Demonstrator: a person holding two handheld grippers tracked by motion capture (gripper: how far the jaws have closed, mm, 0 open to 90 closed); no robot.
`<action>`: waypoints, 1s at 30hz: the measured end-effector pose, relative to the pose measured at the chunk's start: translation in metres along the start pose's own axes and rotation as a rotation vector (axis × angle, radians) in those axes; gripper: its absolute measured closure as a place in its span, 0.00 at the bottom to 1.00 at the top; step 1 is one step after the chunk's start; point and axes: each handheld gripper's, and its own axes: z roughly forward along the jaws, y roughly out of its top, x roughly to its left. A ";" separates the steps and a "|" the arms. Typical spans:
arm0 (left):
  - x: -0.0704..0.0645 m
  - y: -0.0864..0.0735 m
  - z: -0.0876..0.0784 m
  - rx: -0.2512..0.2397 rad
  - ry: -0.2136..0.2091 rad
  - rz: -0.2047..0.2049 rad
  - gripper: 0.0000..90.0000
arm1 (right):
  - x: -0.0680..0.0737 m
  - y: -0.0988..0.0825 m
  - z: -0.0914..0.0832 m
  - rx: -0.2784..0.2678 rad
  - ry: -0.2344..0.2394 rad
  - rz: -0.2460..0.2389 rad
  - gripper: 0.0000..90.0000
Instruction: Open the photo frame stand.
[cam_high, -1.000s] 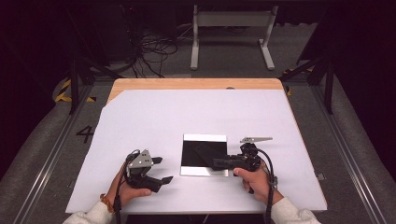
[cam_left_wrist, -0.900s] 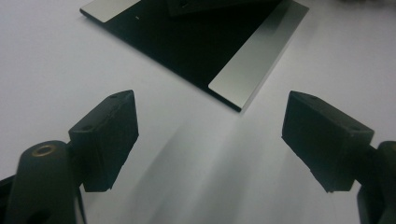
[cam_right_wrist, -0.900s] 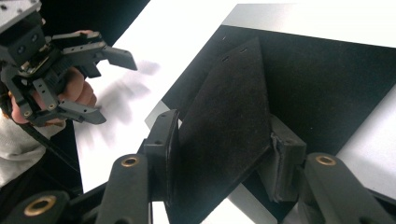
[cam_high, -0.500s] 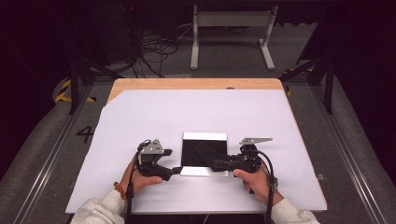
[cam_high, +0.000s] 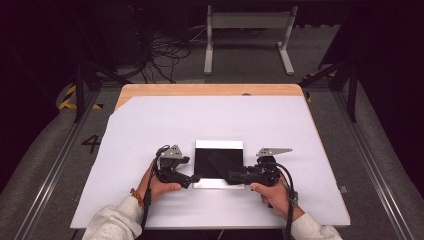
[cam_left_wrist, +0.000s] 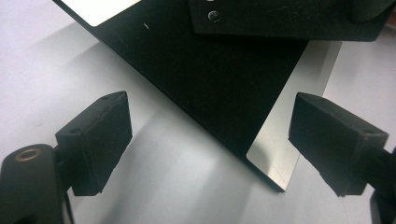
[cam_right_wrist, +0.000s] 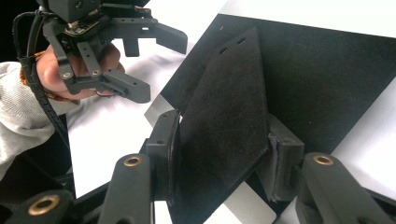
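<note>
White table cover (cam_high: 150, 130) bears a black square plate (cam_high: 220, 152) near its front edge. Right gripper (cam_right_wrist: 219, 149) pinches a black flat piece (cam_right_wrist: 224, 116) over it; left gripper (cam_left_wrist: 205, 140), jaws just widening, straddles the plate's corner without touching it.

Worktop (cam_high: 150, 92): pale wood along the far edge, the rest covered by a smooth, matt white sheet (cam_high: 280, 130). Square plate (cam_high: 218, 151): glossy, mirror-like black face with bright, metal-looking margins. Black plate (cam_right_wrist: 224, 121): matt, finely grained surface with small drilled holes. Right gripper (cam_right_wrist: 219, 154) and left gripper (cam_left_wrist: 210, 140): matt black plastic with rubbery pads and brass-coloured rivets. Sleeve (cam_high: 112, 222): soft light-grey cloth.
</note>
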 end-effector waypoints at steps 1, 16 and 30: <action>0.000 0.000 0.000 0.000 0.000 0.000 0.16 | 0.000 0.000 0.000 0.000 0.000 0.000 0.61; 0.001 0.007 0.010 0.030 -0.007 -0.007 0.15 | 0.005 -0.001 -0.002 -0.008 -0.010 -0.058 0.61; -0.001 0.014 0.019 0.039 -0.036 -0.001 0.15 | 0.008 -0.001 -0.003 -0.015 -0.011 -0.092 0.62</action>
